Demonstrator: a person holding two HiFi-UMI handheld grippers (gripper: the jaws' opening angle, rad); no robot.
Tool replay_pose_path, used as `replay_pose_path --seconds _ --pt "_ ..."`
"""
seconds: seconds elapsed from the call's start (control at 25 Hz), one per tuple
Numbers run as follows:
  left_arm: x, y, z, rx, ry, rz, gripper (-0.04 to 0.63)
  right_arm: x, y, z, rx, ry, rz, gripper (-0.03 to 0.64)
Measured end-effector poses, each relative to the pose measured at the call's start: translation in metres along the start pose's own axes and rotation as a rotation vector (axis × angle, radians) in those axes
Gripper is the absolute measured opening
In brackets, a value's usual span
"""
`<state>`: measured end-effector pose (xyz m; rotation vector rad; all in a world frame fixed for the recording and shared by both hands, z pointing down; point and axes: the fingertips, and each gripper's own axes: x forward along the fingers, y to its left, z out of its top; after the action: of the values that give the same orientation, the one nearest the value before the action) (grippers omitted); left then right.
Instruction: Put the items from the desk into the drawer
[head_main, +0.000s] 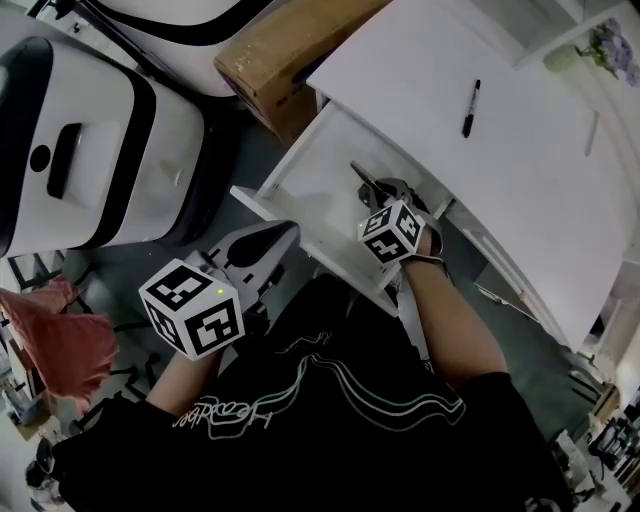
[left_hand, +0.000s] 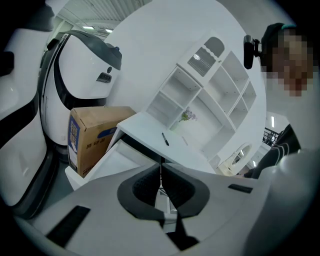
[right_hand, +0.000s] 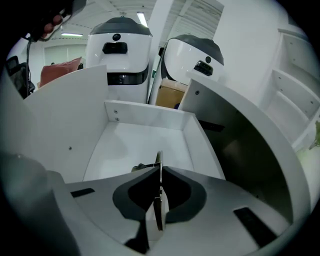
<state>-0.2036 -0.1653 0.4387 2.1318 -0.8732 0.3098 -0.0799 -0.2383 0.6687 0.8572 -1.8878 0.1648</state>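
White and smooth, the desk surface (head_main: 540, 180) carries 1 slim black pen (head_main: 470, 108), well beyond both sets of fingers. The right gripper (right_hand: 160, 172) reaches into the open, boxy white drawer (right_hand: 140, 142), its fingers clamped on a thin flat strip (right_hand: 158, 159). The strip stands edge-up, its long axis pointing forward past the fingertips. The left gripper (left_hand: 161, 172) has its fingers pressed together with nothing between them.

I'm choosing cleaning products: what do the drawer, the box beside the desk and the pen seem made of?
Drawer: probably white laminated board; smooth matte panels, visible screw heads.
Box: brown cardboard, dull, with printed side.
Pen: likely plastic; uniform black barrel.
Thin strip in the right gripper: edge-on, material unclear.
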Motion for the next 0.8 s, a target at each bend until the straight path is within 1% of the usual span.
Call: replay_pose_path --seconds 0.08,0.2,0.4,0.48,0.52,0.56,0.6,0.8 --pt "0.001 0.001 -0.003 -0.001 0.003 -0.006 0.023 0.006 0.005 -0.005 0.006 0.019 -0.001 0.048" --pt "0.004 0.0 -0.002 -0.009 0.008 -0.003 0.023 0.013 0.015 -0.008 0.008 0.032 0.026 0.049" --pt "0.007 -0.003 -0.003 -0.012 0.011 -0.013 0.023 0.015 0.022 -0.006 0.083 0.019 0.07 0.051" --pt "0.008 -0.003 -0.003 -0.009 0.003 -0.025 0.023 0.011 0.023 -0.002 0.127 0.004 0.1 0.056" --pt "0.008 -0.004 -0.003 -0.007 0.0 -0.031 0.023 0.007 0.022 -0.001 0.154 -0.004 0.112 0.08" --pt "0.007 -0.005 -0.003 -0.005 -0.002 -0.034 0.023 0.002 0.022 0.001 0.184 -0.015 0.125 0.141" --pt "0.007 -0.006 -0.002 -0.004 -0.004 -0.037 0.023 -0.004 0.021 0.004 0.214 -0.029 0.14 0.161" --pt "0.01 -0.016 0.002 0.002 -0.009 -0.051 0.023 -0.054 0.024 0.023 0.387 -0.153 0.24 0.17"
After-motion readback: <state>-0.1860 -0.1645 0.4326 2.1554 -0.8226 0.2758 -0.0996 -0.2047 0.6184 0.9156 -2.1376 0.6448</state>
